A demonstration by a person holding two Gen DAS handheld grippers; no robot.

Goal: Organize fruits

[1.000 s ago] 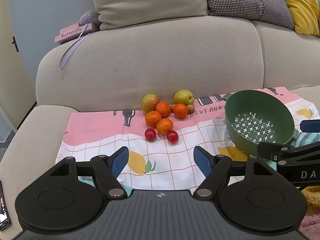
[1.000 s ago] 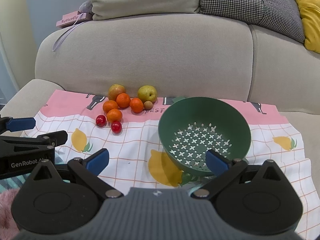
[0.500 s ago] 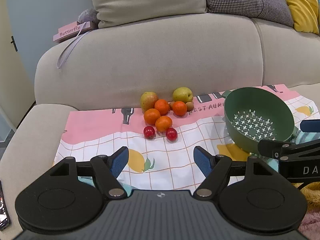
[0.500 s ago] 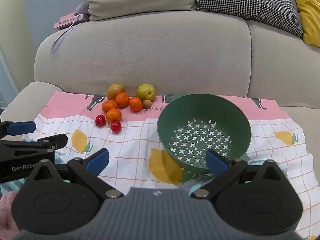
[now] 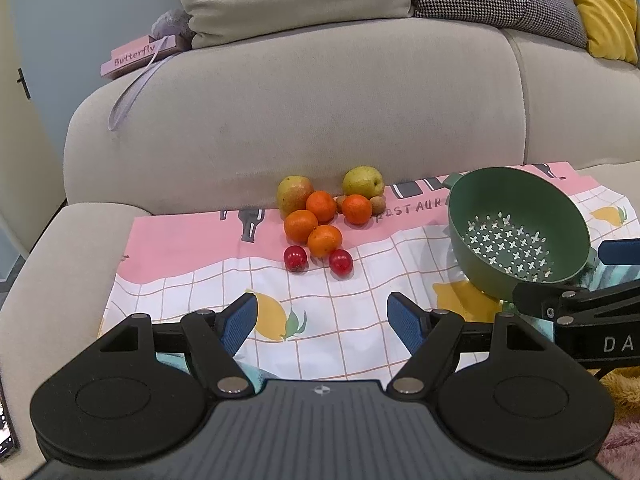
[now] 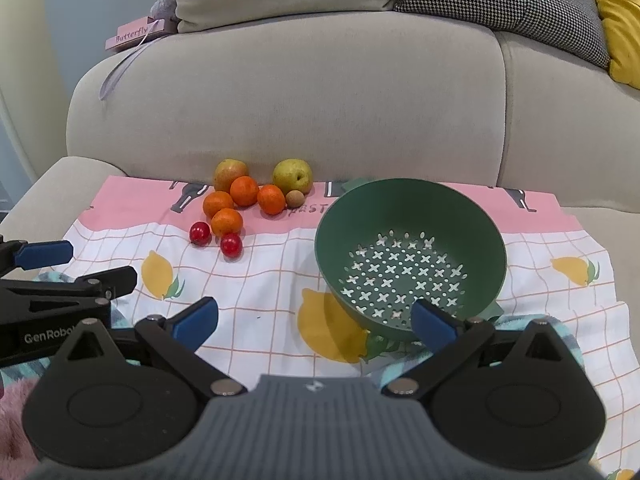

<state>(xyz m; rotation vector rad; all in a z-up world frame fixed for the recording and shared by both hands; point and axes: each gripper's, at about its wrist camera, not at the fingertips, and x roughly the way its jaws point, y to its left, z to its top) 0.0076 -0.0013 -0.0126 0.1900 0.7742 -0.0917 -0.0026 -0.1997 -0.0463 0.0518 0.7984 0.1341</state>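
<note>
A: Where does the fruit sit?

B: The cluster of four small round oranges (image 5: pixel 313 224), two yellow-green pears (image 5: pixel 363 181) and two glossy red cherry-like fruits (image 5: pixel 340 261) lies on the pink-and-white checked cloth (image 5: pixel 360 300), against the beige sofa back. It is at about 10 o'clock from the empty green perforated plastic colander (image 6: pixel 408 256).

A: And the tools?

B: The left gripper (image 5: pixel 322 322) and the right gripper (image 6: pixel 314 318) both hang over the cloth's near edge, jaws spread wide, holding nothing.

A: How would the fruit handle?

B: Probably light and firm, but round, so it may roll. The red ones look slick and soft-skinned; a gentle pinch across the widest middle suits them.
</note>
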